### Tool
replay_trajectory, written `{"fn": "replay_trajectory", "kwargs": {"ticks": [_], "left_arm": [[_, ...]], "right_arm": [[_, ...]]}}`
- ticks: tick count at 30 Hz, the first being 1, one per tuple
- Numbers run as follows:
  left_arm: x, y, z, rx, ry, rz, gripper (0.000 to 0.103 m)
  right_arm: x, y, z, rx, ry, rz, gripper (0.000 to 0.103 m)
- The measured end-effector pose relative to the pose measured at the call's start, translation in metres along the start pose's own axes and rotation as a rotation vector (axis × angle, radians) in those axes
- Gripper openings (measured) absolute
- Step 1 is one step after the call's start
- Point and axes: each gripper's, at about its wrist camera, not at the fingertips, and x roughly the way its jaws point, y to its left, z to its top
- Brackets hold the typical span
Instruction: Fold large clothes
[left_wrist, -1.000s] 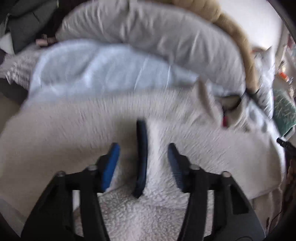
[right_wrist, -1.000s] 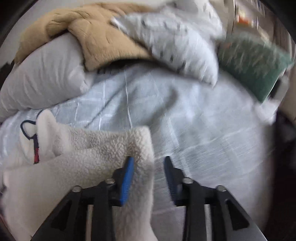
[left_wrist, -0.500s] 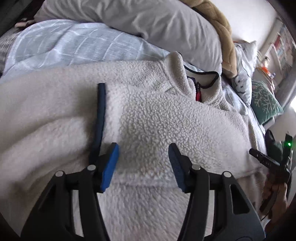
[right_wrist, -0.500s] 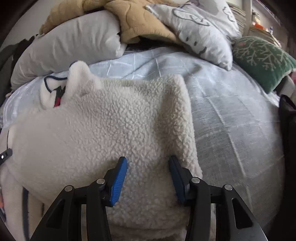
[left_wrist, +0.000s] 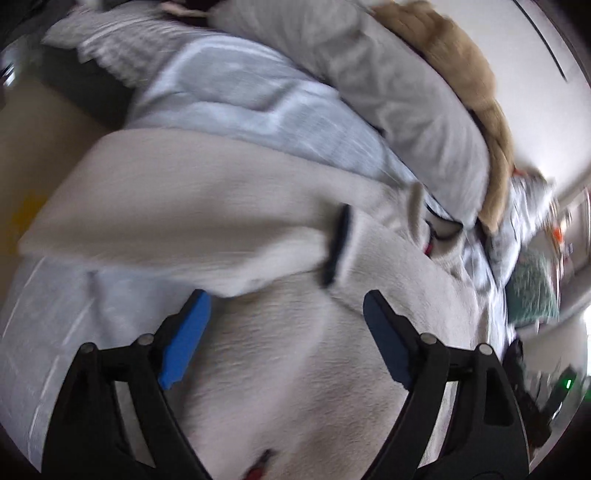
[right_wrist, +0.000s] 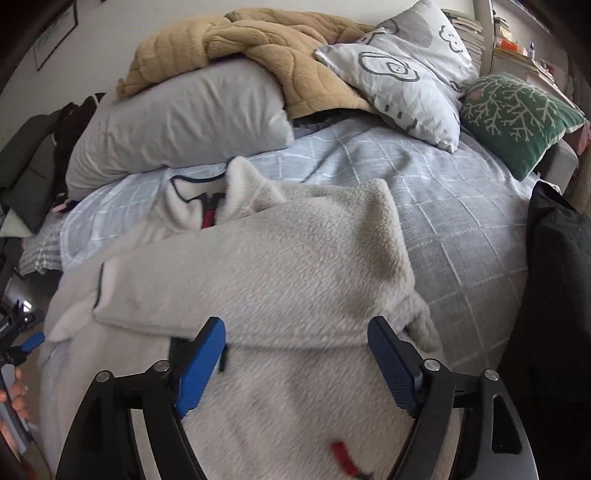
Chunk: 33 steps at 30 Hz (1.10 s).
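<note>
A cream fleece jacket (right_wrist: 295, 266) with dark trim and a red zipper pull lies on the light blue checked bedsheet (right_wrist: 461, 206), collar toward the pillows. One sleeve is folded across its body. It also shows in the left wrist view (left_wrist: 280, 354), blurred, with a sleeve (left_wrist: 177, 214) lying out to the left. My left gripper (left_wrist: 284, 332) is open and empty just above the jacket's left part. My right gripper (right_wrist: 295, 362) is open and empty above the jacket's lower part. The left gripper also shows at the far left of the right wrist view (right_wrist: 22, 343).
A grey pillow (right_wrist: 177, 122), a tan blanket (right_wrist: 258, 48), a patterned white pillow (right_wrist: 410, 70) and a green cushion (right_wrist: 517, 114) are piled at the head of the bed. A dark object (right_wrist: 554, 295) stands at the right bed edge. Dark clothes (right_wrist: 33, 155) lie at the far left.
Both grippers have opened wider and pulled back from the jacket. The left view has swung left, now showing the sleeve and bed edge. The sleeve now lies folded across the body.
</note>
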Motion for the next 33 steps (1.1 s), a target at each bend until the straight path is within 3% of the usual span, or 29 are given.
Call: {"fn": "replay_trajectory", "kwargs": {"ticks": [7,12,15,17,20,23,26,29,33], "left_arm": [[0.009,0.091,0.011,-0.303,-0.015,0.075,0.086],[0.024,0.143,0.014,-0.522,-0.029,0.034,0.085],[0.029,0.167,0.012,-0.623,-0.093,-0.001,0.068],[0.031,0.178,0.016,-0.646,-0.132,-0.025,0.044],[0.033,0.196,0.018,-0.676,-0.204,-0.043,0.021],[0.03,0.19,0.03,-0.614,-0.261,-0.016,0.015],[0.001,0.16,0.045,-0.487,-0.381,-0.013,0.014],[-0.029,0.124,0.057,-0.365,-0.471,-0.085,0.013],[-0.066,0.045,0.067,-0.114,-0.565,-0.174,0.012]], "right_arm": [[0.003,0.009,-0.021,-0.004,0.048,0.043,0.083],[0.012,0.007,-0.022,0.018,0.067,0.05,0.083],[0.016,0.006,-0.024,0.019,0.075,0.037,0.083],[0.019,0.005,-0.025,0.016,0.083,0.036,0.083],[0.02,0.003,-0.026,0.016,0.084,0.033,0.083],[0.018,-0.001,-0.025,0.018,0.071,0.036,0.083],[0.013,-0.009,-0.024,0.045,0.054,0.031,0.083],[0.01,-0.017,-0.022,0.066,0.044,0.043,0.083],[0.007,-0.024,-0.019,0.096,0.034,0.064,0.083]]}}
